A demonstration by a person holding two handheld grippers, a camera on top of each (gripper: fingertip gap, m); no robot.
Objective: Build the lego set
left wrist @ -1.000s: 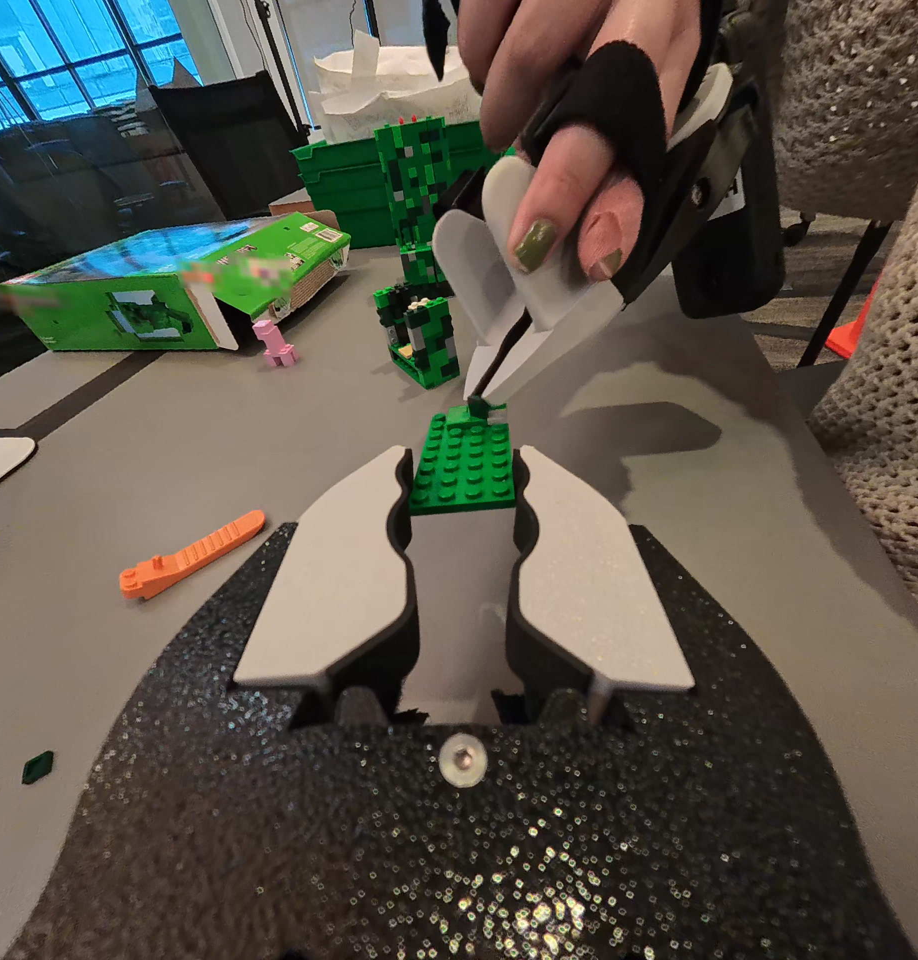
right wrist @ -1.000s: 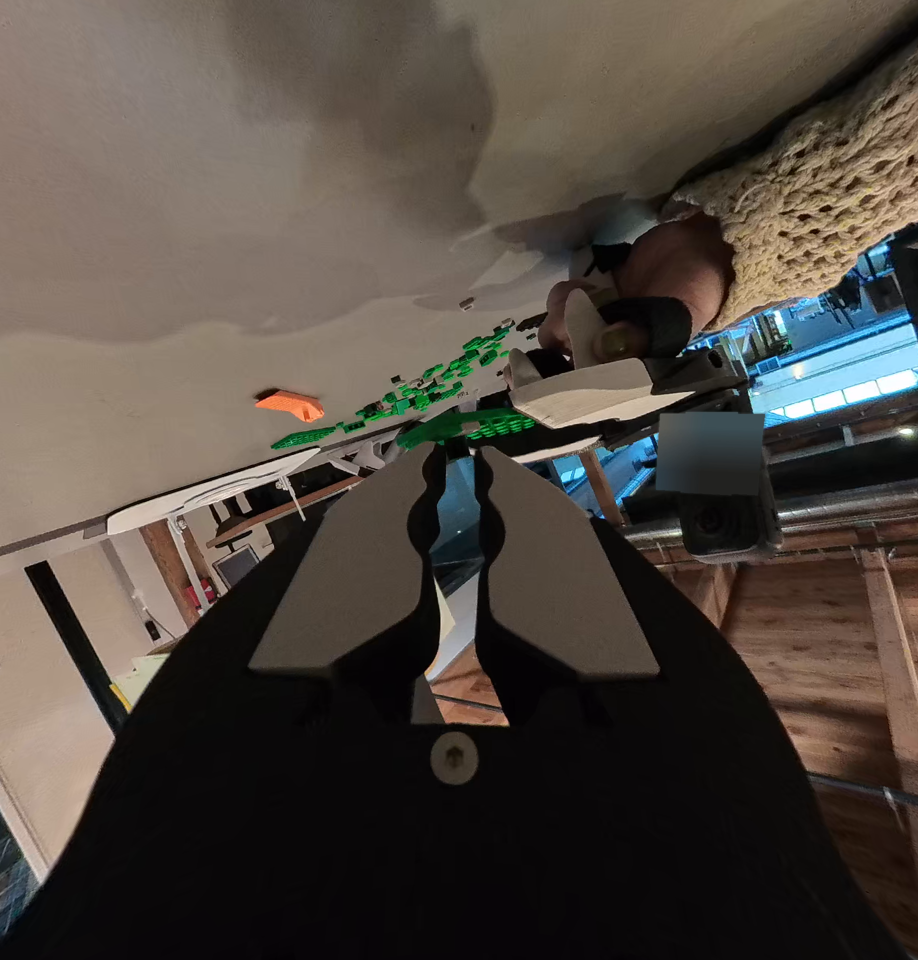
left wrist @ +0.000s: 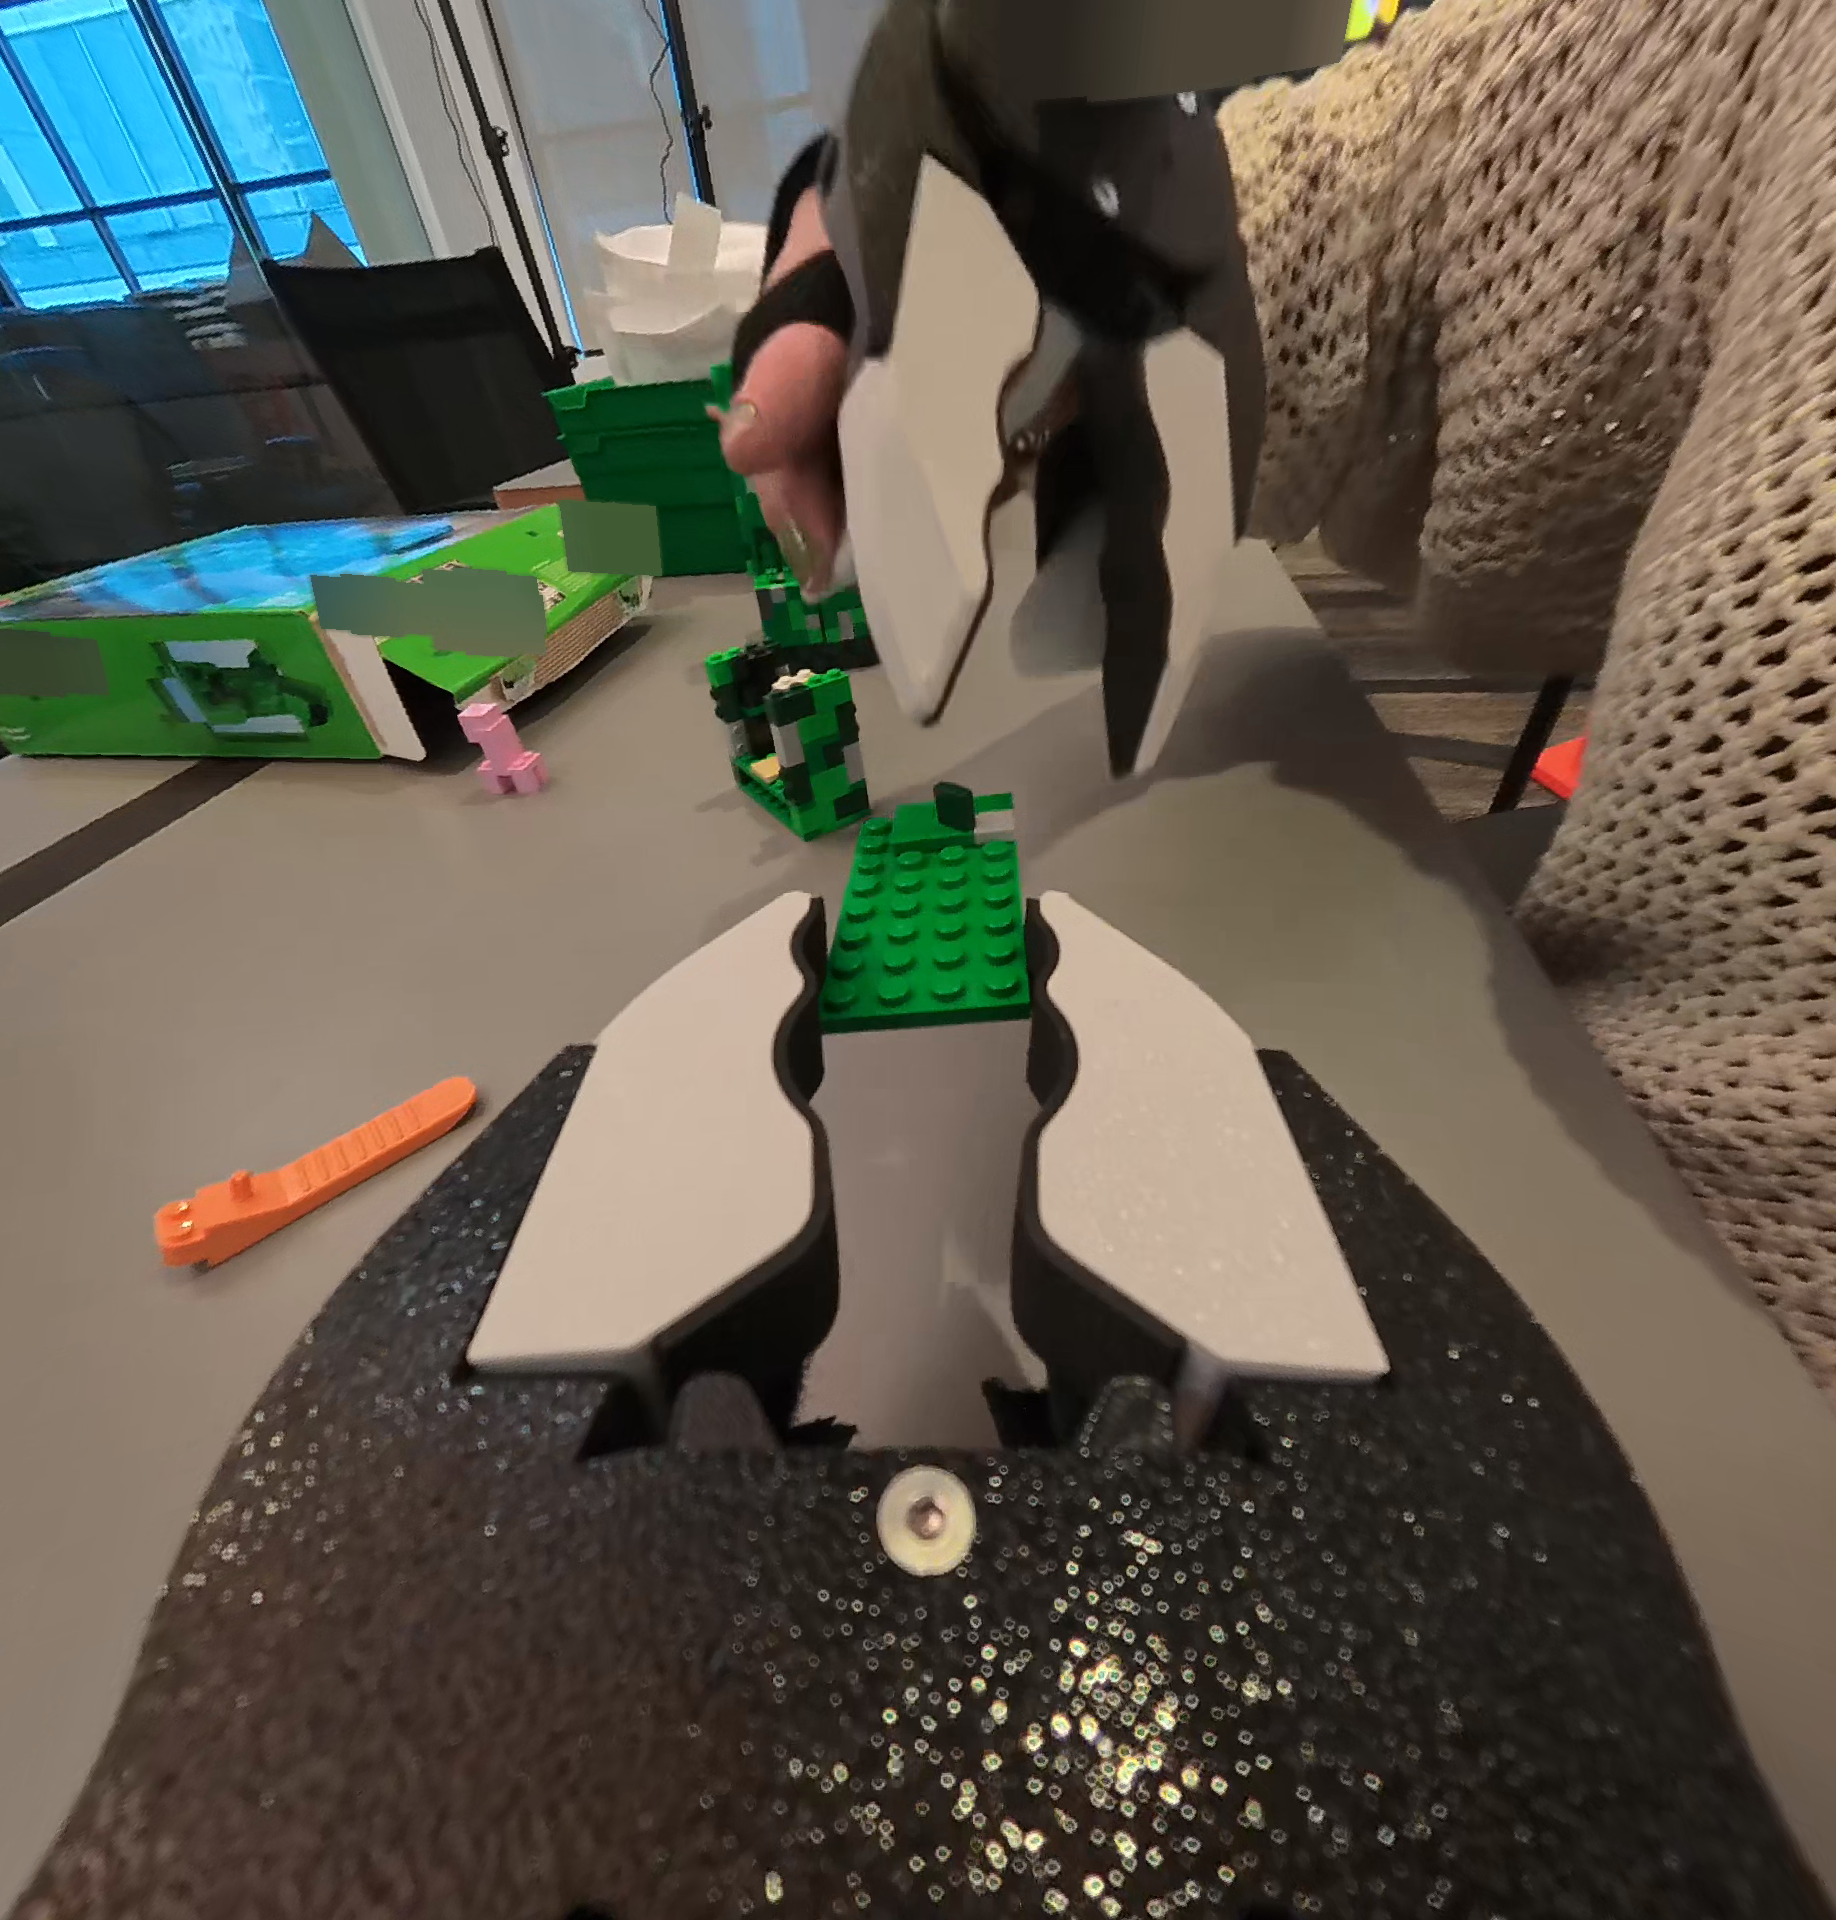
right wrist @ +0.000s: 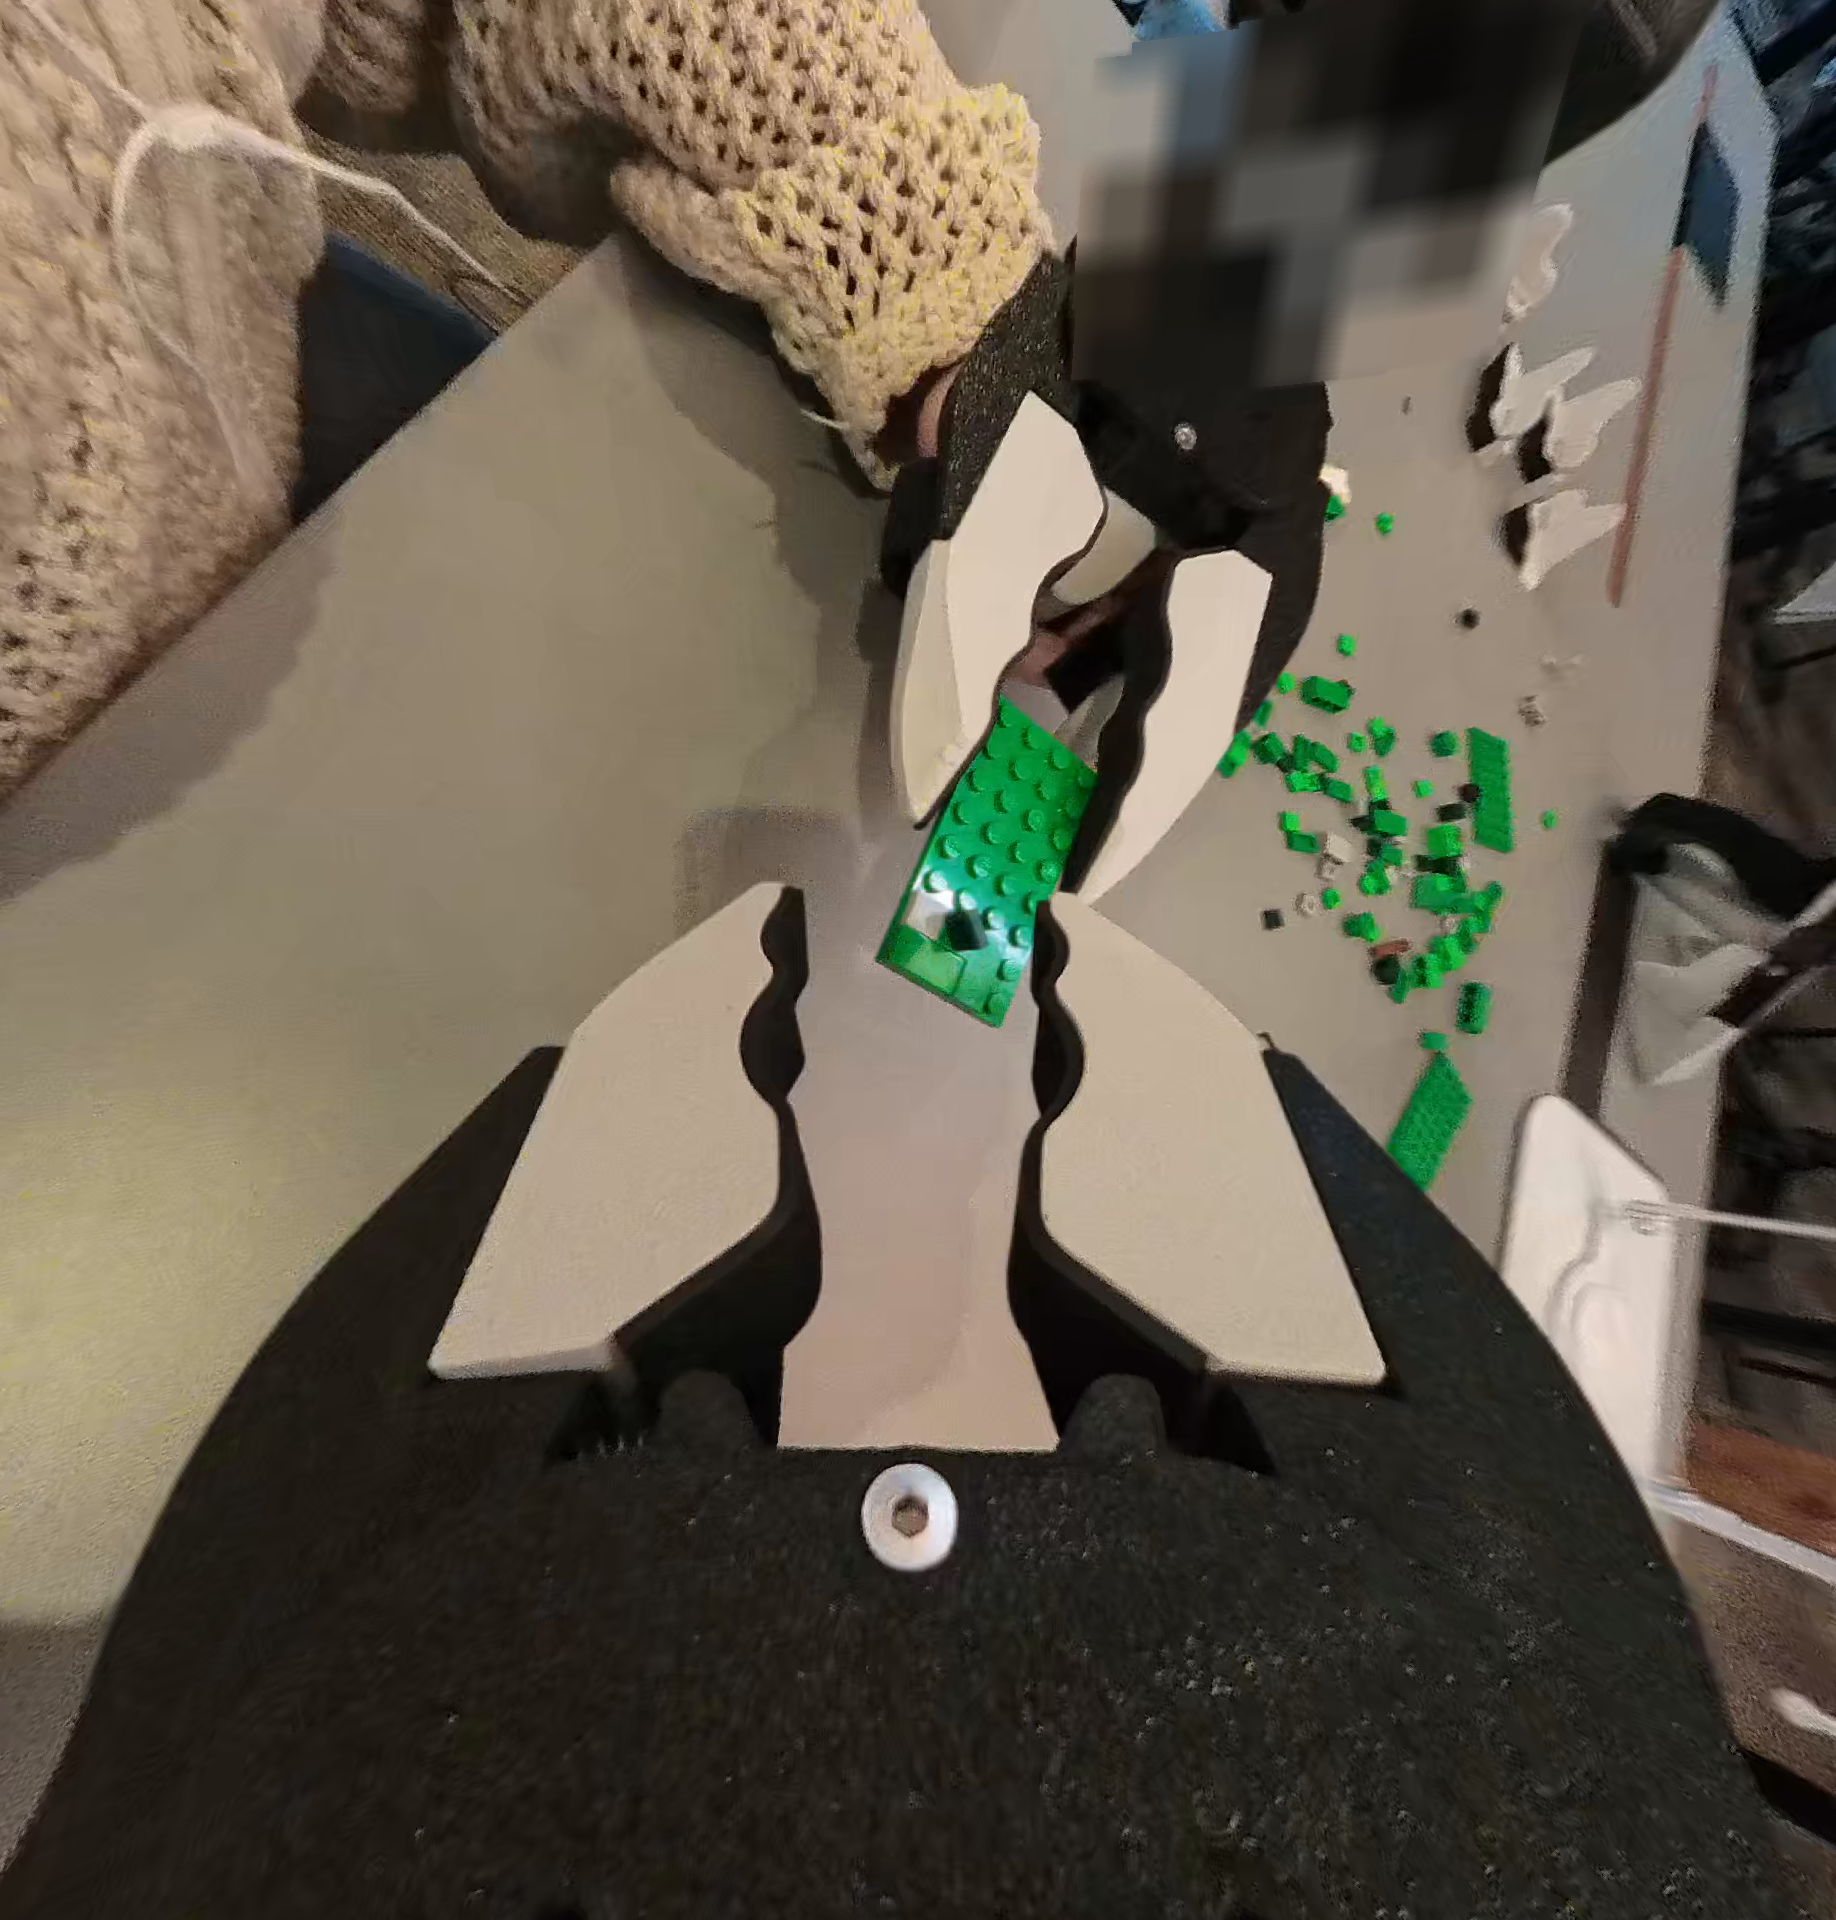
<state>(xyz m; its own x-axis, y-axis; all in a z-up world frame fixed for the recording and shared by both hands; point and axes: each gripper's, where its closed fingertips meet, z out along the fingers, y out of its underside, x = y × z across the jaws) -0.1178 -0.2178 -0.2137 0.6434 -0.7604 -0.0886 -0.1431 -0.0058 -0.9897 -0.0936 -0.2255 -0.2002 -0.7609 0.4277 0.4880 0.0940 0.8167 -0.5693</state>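
Observation:
My left gripper (left wrist: 929,935) is shut on a green studded plate (left wrist: 929,925) and holds it flat just above the grey table (left wrist: 374,935). A small dark green piece (left wrist: 958,805) and a grey tile (left wrist: 992,826) sit on the plate's far end. My right gripper (left wrist: 1028,743) hangs open and empty above that far end, apart from it. In the right wrist view my right gripper (right wrist: 914,909) is open, with the plate (right wrist: 997,862) just beyond its fingertips, held by the left gripper (right wrist: 1007,831).
A partly built green creeper figure (left wrist: 800,727) stands behind the plate, with a pink pig figure (left wrist: 503,748) and a green box (left wrist: 218,644) to the left. An orange brick separator (left wrist: 311,1174) lies near left. Loose green bricks (right wrist: 1392,831) are scattered beside a white tray (right wrist: 1579,1247). The grippers are tip to tip, or close to it.
My right gripper was shut on the small dark green piece at the plate's far end. It has let go, opened and lifted away. The left gripper still holds the plate.

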